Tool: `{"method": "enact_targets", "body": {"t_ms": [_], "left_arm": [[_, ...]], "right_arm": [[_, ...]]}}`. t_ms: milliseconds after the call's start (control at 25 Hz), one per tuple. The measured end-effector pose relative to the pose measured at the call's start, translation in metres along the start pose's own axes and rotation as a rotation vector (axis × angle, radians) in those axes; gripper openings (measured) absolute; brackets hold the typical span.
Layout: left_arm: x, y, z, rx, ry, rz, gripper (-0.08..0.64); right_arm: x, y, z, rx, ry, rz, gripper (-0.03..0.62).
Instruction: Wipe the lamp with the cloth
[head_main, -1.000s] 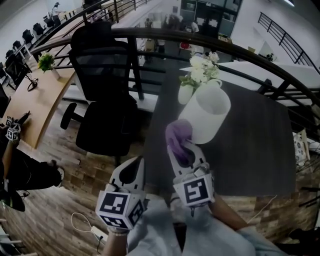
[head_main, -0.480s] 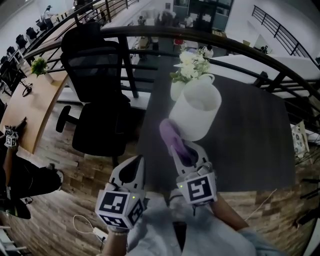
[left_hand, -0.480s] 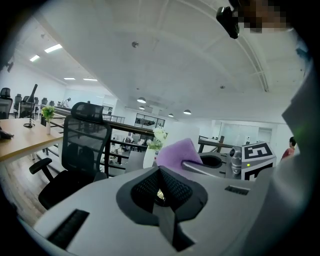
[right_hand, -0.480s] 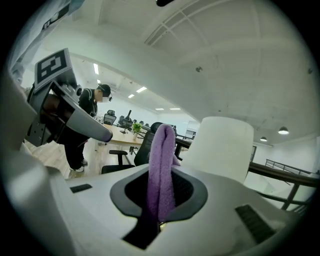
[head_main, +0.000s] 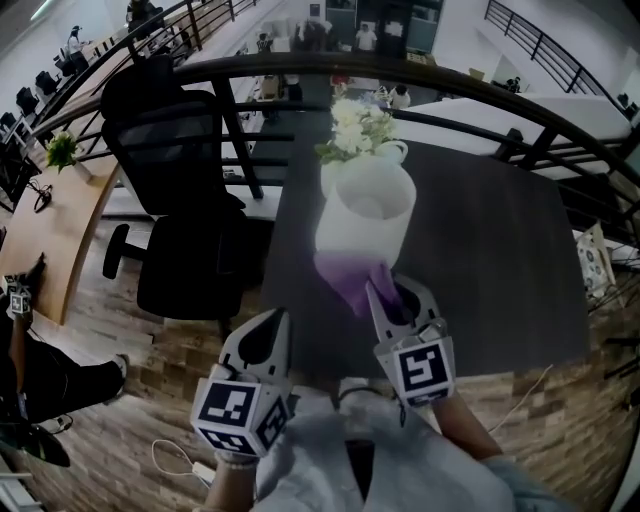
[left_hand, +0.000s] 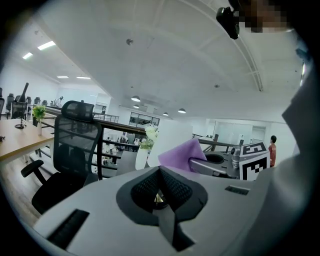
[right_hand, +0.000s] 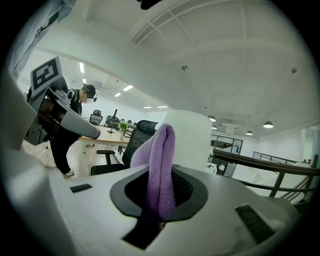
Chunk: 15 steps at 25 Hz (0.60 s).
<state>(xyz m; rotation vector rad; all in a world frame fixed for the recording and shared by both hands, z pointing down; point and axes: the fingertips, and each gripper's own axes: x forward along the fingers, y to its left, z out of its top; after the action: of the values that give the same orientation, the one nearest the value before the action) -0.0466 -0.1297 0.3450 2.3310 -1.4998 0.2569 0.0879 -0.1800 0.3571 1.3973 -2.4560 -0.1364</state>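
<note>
The right hand-held gripper (head_main: 385, 297) grips the purple cloth (head_main: 345, 272), which touches the white lamp (head_main: 365, 215) near the left edge of the desk (head_main: 480, 260). The left hand-held gripper (head_main: 266, 335) is closed and empty.

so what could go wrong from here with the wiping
1. The right gripper presses the cloth on the lamp while the left gripper hangs shut beside the table, so nothing steadies the lamp; a hard push might tip it.
2. The flowers stand just behind the lamp and could get knocked over.
</note>
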Motion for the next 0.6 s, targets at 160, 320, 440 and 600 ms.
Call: {"method": "enact_targets", "body": {"t_ms": [160, 320, 440, 600], "left_arm": [[0.006, -0.006, 0.001, 0.008, 0.003, -0.012, 0.011], [0.013, -0.010, 0.002, 0.021, 0.004, -0.019, 0.011], [0.015, -0.012, 0.002, 0.021, 0.007, -0.019, 0.009], [0.017, -0.012, 0.003, 0.006, 0.011, -0.006, 0.011]], "right_arm": [[-0.011, -0.016, -0.008, 0.008, 0.013, -0.029, 0.051], [-0.015, -0.033, -0.015, 0.024, 0.026, -0.059, 0.051], [-0.018, -0.046, -0.018, 0.032, 0.027, -0.085, 0.051], [-0.016, -0.067, -0.018, 0.044, 0.015, -0.122, 0.051]]}}
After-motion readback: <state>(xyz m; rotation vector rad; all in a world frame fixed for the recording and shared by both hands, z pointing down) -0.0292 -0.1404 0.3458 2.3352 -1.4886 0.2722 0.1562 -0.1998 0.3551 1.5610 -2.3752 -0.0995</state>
